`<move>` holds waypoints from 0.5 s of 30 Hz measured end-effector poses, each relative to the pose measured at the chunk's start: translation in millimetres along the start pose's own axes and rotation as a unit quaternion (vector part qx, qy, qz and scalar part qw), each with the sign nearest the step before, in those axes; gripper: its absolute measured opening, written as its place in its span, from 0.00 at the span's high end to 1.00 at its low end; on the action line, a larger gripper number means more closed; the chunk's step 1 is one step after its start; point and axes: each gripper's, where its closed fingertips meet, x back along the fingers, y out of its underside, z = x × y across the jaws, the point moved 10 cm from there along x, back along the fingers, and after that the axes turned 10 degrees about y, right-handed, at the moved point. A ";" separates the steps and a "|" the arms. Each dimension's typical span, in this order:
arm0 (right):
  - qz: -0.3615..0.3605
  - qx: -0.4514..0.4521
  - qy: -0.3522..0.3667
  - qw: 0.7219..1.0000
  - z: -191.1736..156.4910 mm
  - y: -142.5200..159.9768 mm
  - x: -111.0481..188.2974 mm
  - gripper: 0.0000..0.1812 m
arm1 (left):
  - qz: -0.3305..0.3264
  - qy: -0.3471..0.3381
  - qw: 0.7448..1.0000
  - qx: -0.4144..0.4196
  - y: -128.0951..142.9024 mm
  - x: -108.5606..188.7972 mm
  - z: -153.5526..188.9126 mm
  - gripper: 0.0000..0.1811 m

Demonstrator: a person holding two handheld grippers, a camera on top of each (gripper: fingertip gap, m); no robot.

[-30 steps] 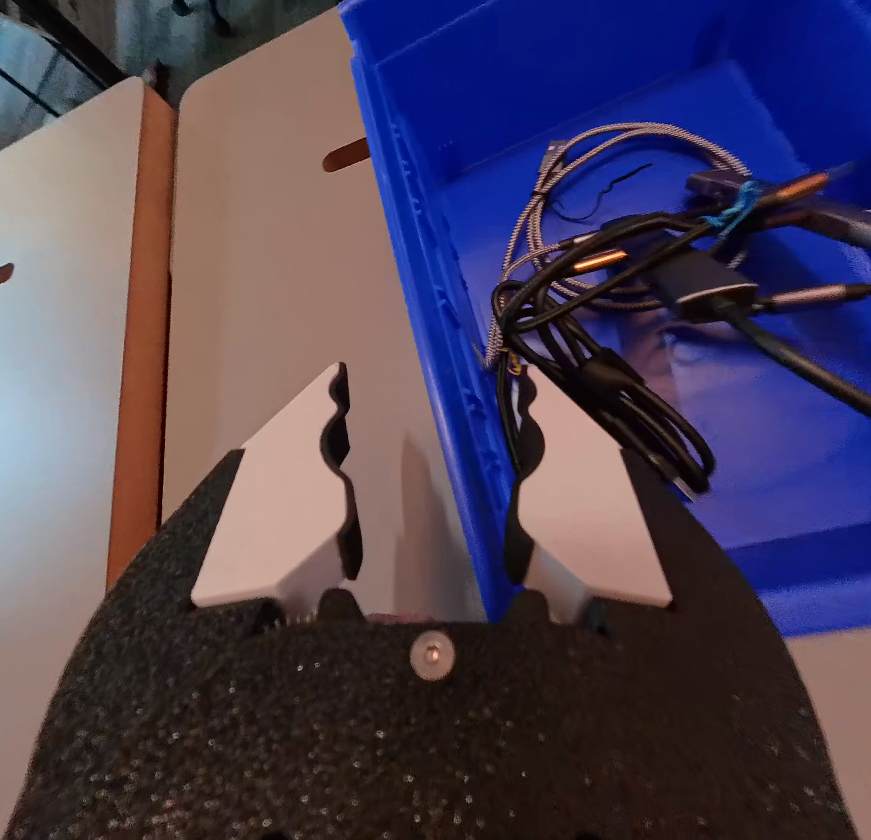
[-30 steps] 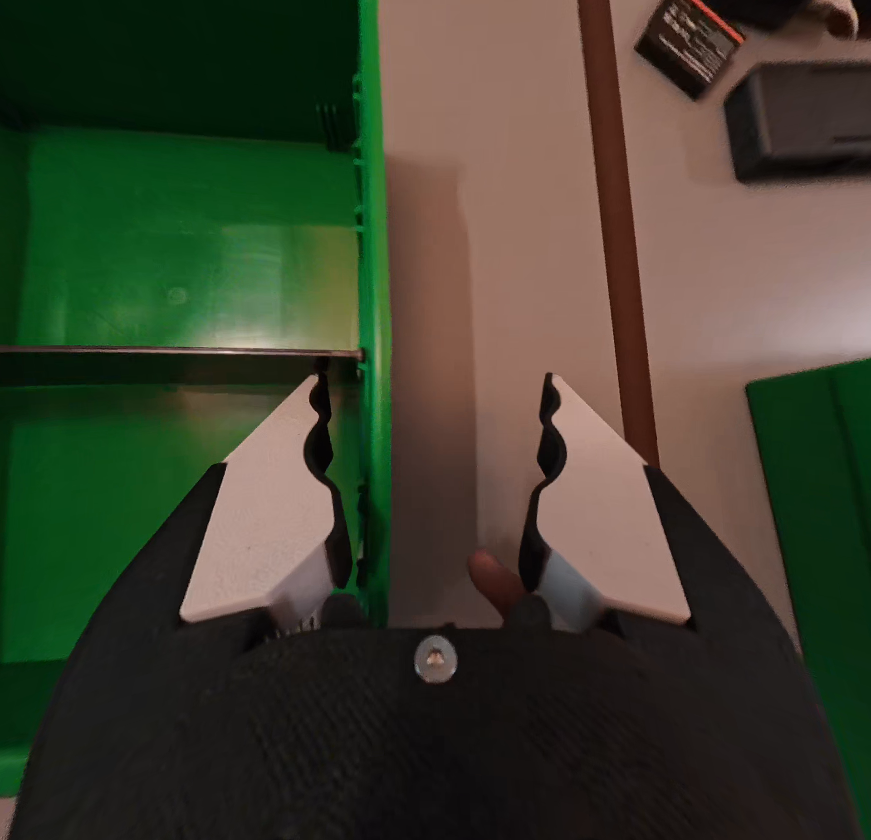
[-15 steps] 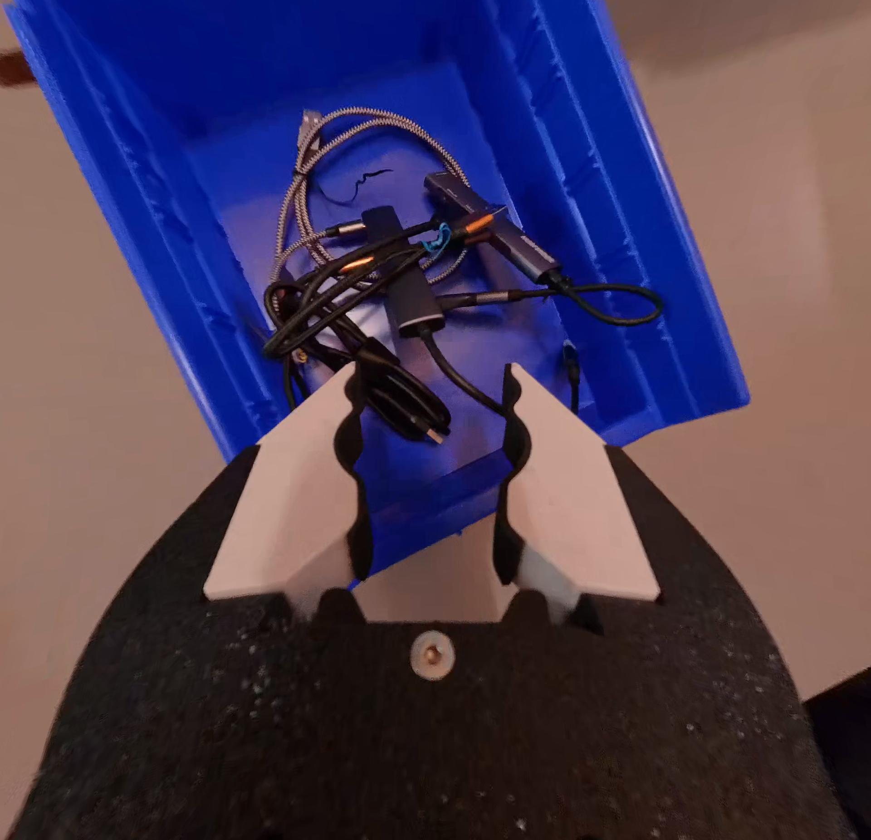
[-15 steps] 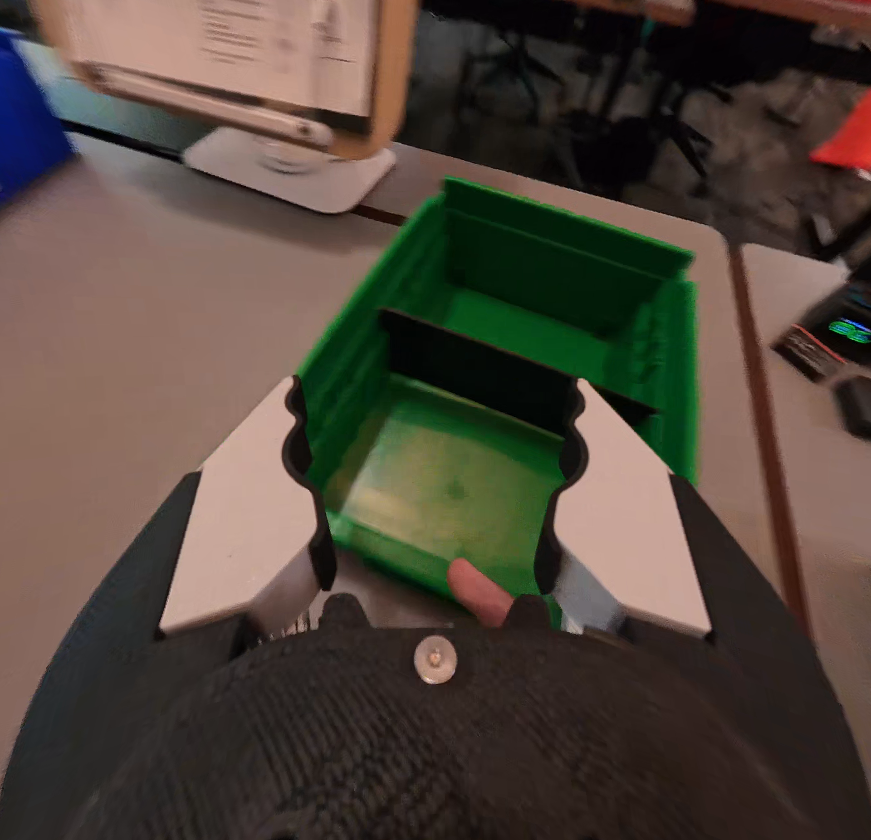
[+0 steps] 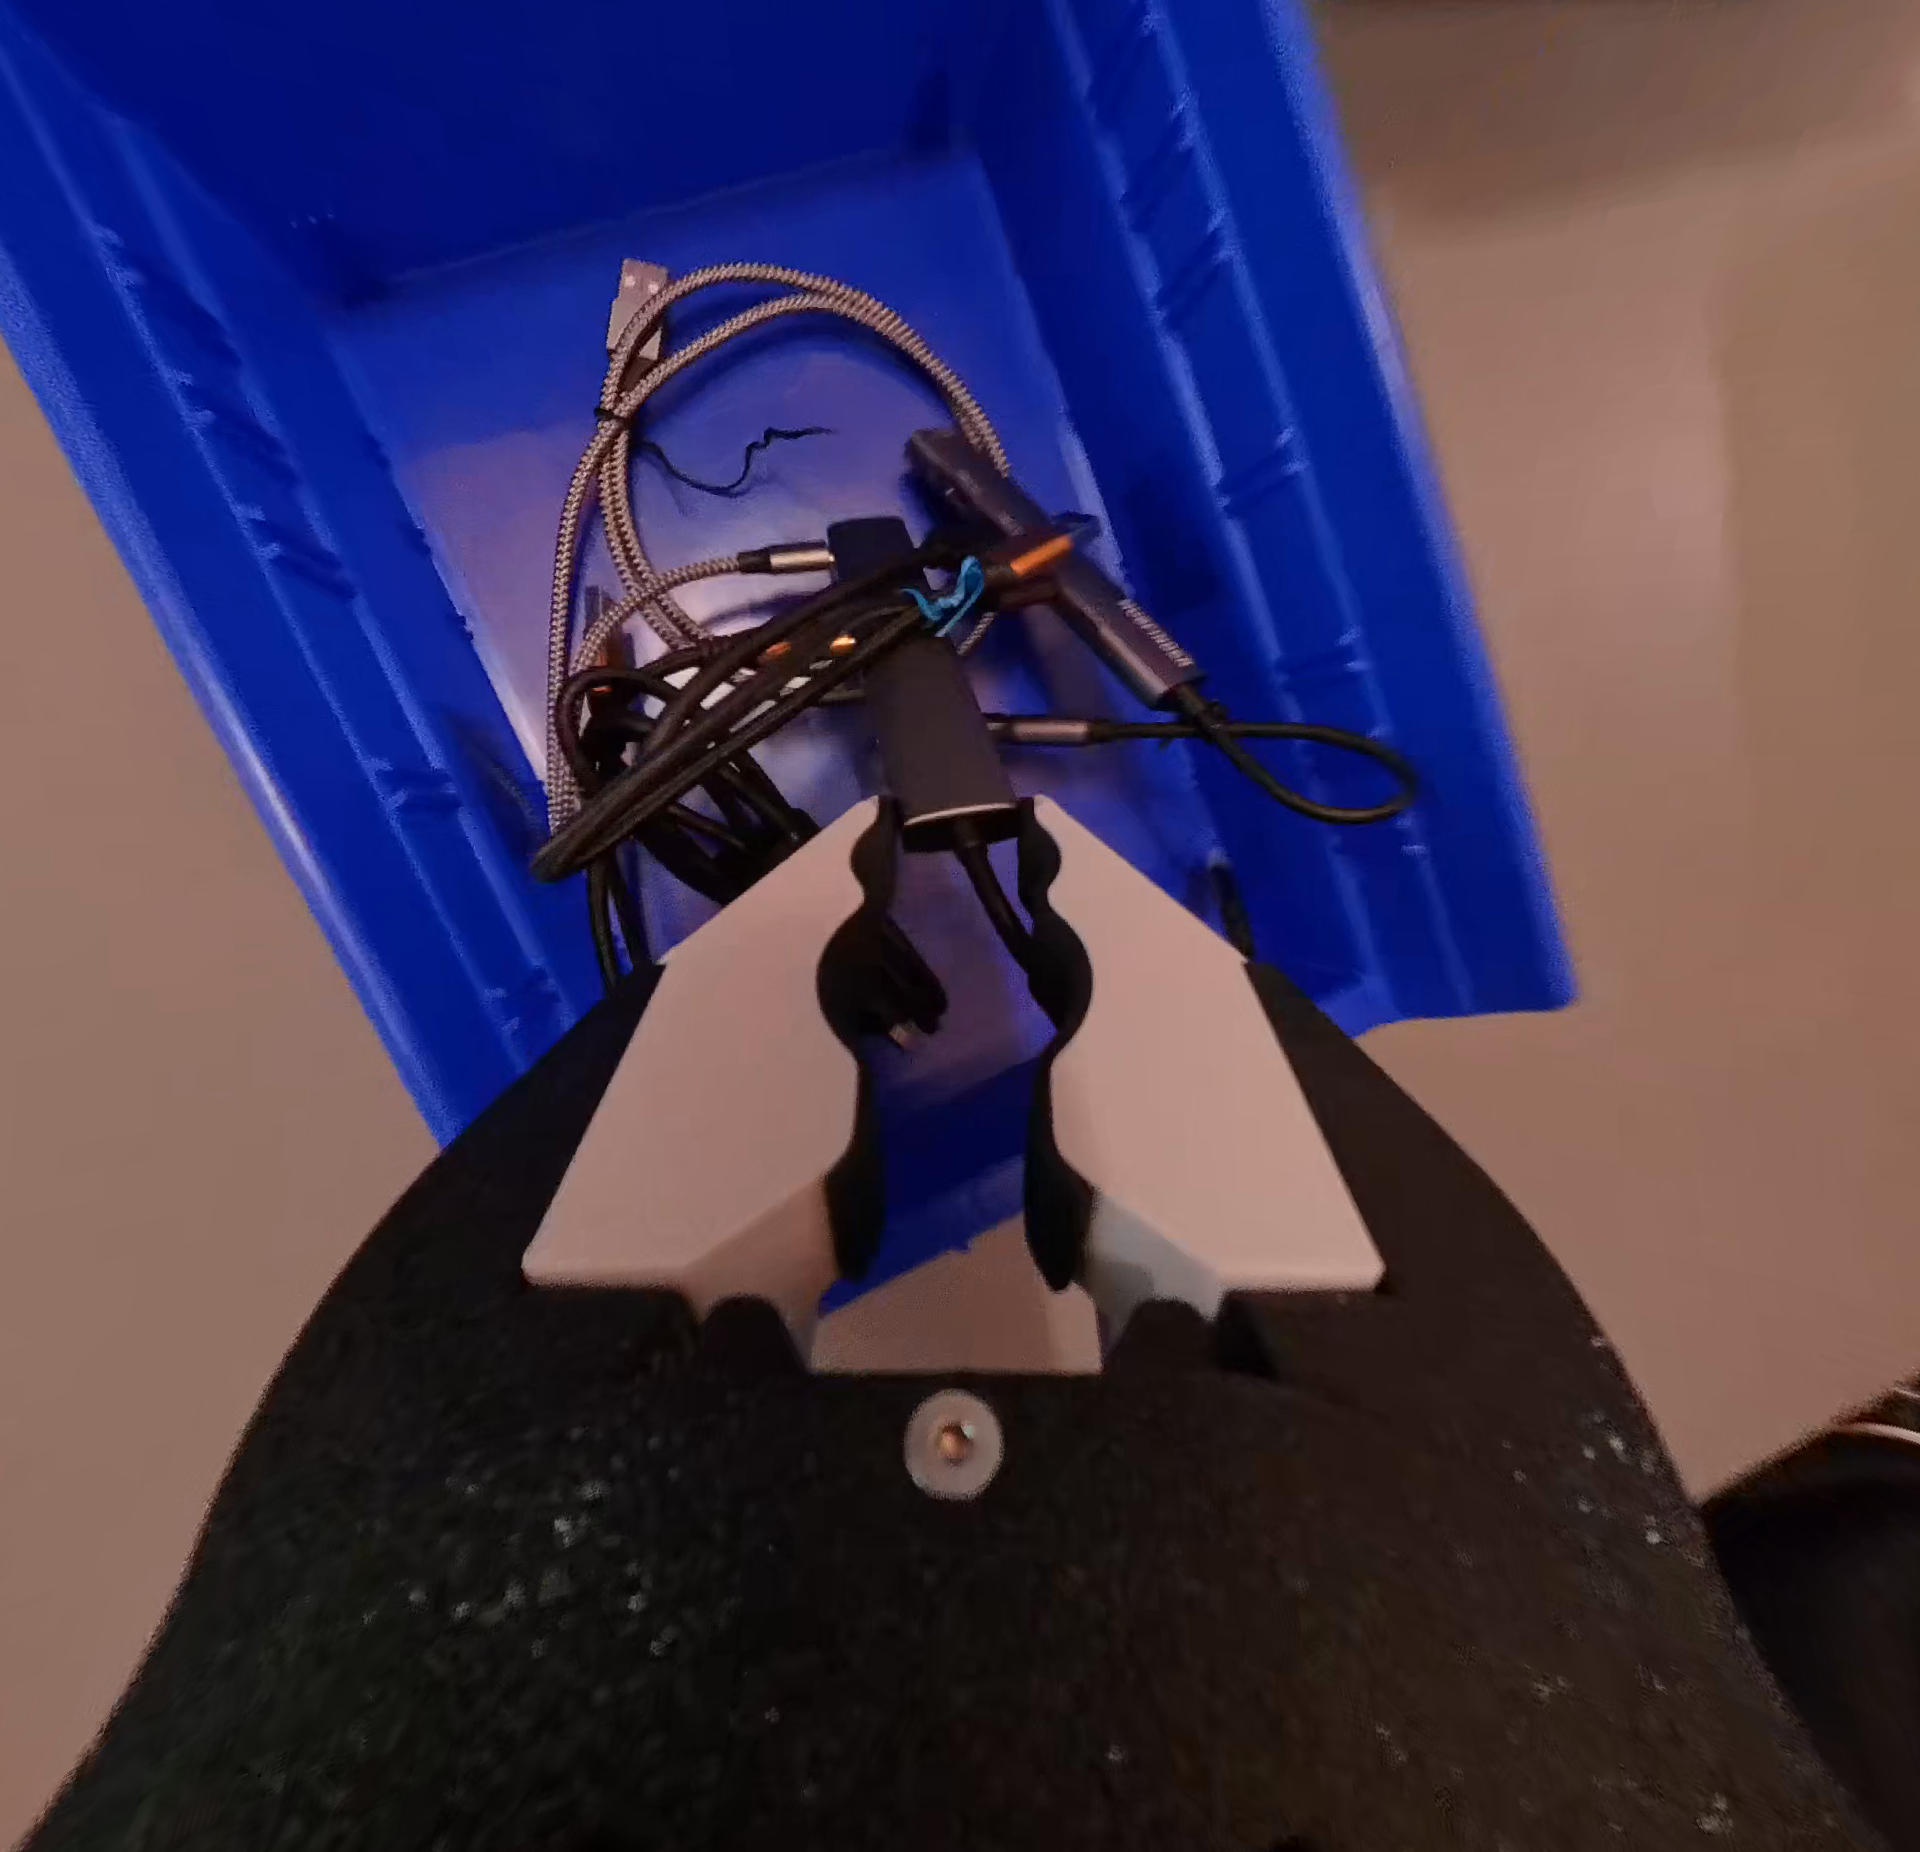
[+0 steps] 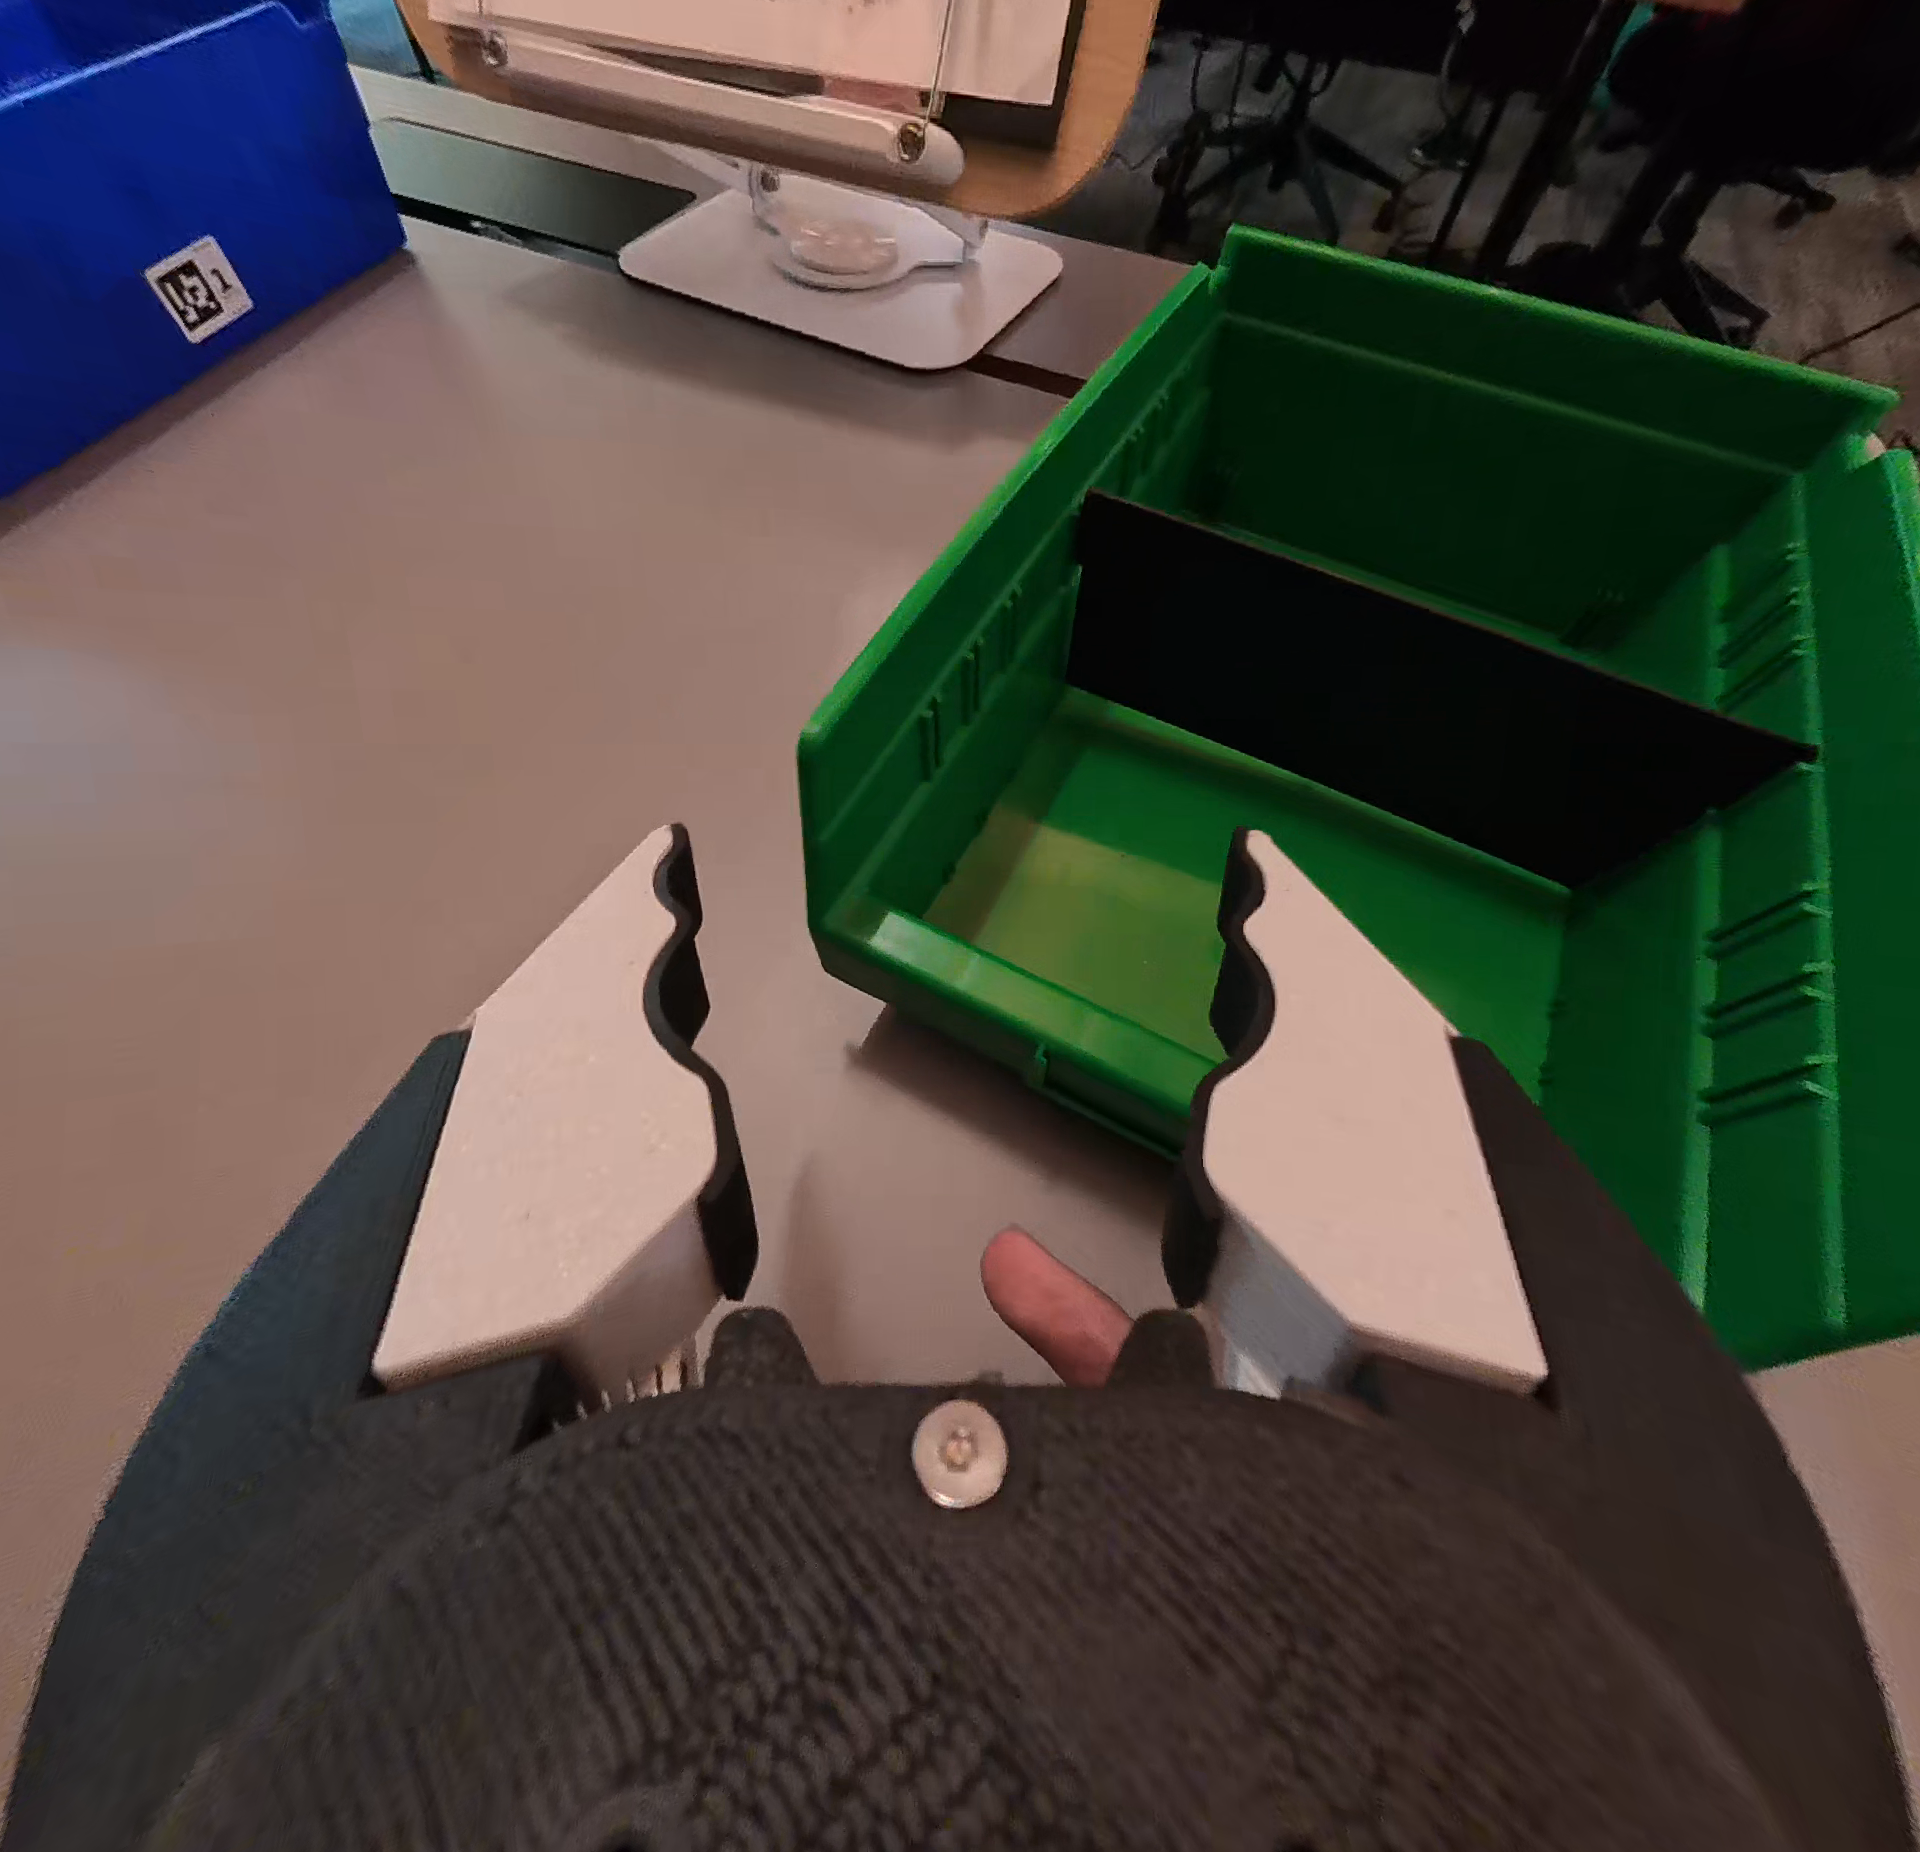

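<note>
Two views: left hand-held gripper [image 5: 954,828] clamped on grey adapter [image 5: 935,737]; right hand-held gripper [image 6: 961,846] apart beside green bin [image 6: 935,680]

Grey table [image 6: 416,607] bears blue bin [image 6: 156,140], green bin [image 6: 1766,1075] (divided).

Left wrist view: the blue bin [image 5: 1226,275] is cut off at 12 o'clock. The left tool [image 5: 954,815] covers the near end of the grey adapter [image 5: 935,732]; contact cannot be told. Right wrist view: the green bin [image 6: 1756,867] is cut off at 3 o'clock.
</note>
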 end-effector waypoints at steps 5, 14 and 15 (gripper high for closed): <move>-0.007 0.003 -0.017 1.000 -3.6 -0.2 2.0 0.45 | -0.053 0.026 0.998 0.018 -14.9 41.6 6.2 0.89; -0.018 0.014 -0.033 0.999 -11.0 1.0 1.9 0.45 | -0.284 0.101 0.948 -0.099 -3.1 45.2 35.7 0.89; -0.019 0.019 -0.033 0.999 -12.3 1.1 2.4 0.45 | -0.266 0.125 0.951 -0.100 -4.8 47.3 37.2 0.89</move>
